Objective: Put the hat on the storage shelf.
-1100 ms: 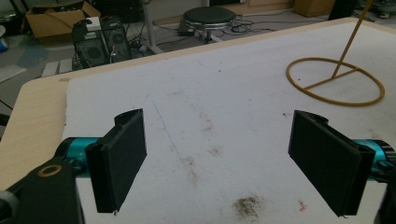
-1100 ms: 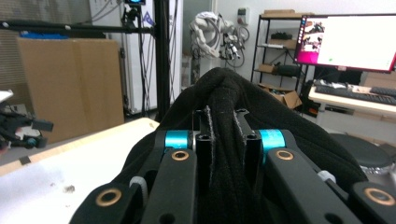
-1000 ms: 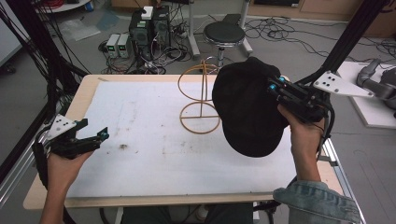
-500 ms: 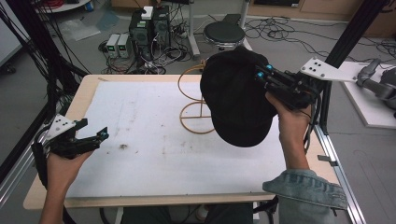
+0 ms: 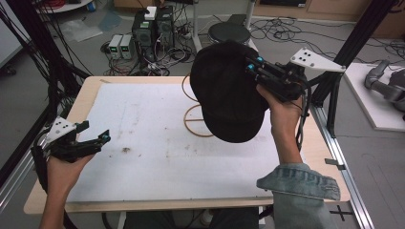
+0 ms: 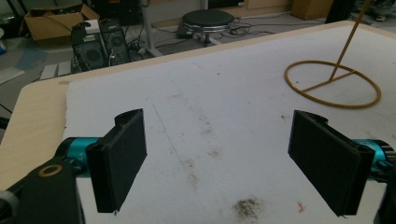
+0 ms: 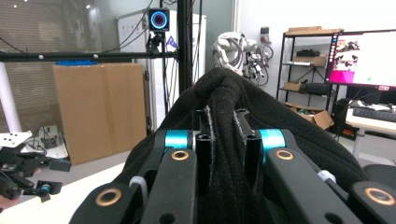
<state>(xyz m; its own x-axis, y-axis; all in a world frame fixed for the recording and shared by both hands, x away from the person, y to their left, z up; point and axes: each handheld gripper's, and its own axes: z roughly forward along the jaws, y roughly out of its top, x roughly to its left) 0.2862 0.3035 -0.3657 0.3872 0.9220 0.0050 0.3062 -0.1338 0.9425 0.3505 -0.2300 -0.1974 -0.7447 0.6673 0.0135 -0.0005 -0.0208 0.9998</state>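
Observation:
A black cap [image 5: 228, 90] hangs in the air above the table's far middle, with my right gripper [image 5: 252, 66] shut on a fold of its fabric [image 7: 224, 116]. Under and behind the cap stands a yellow wire stand [image 5: 193, 121], its round base [image 6: 332, 86] resting on the white mat; the cap hides its upper part. My left gripper [image 5: 98, 141] hovers over the mat's left side, open, with nothing between its black pads [image 6: 122, 156].
The white mat [image 5: 157, 152] covers most of the wooden table [image 5: 90, 90] and carries a few dirt marks [image 6: 246, 207]. Black frame posts [image 5: 356, 43] rise at the table's right and left. Computers, cables and a stool [image 5: 228, 32] stand on the floor beyond.
My right gripper has carried the cap up and to the left, over the wire stand. The left gripper has stayed in place, open.

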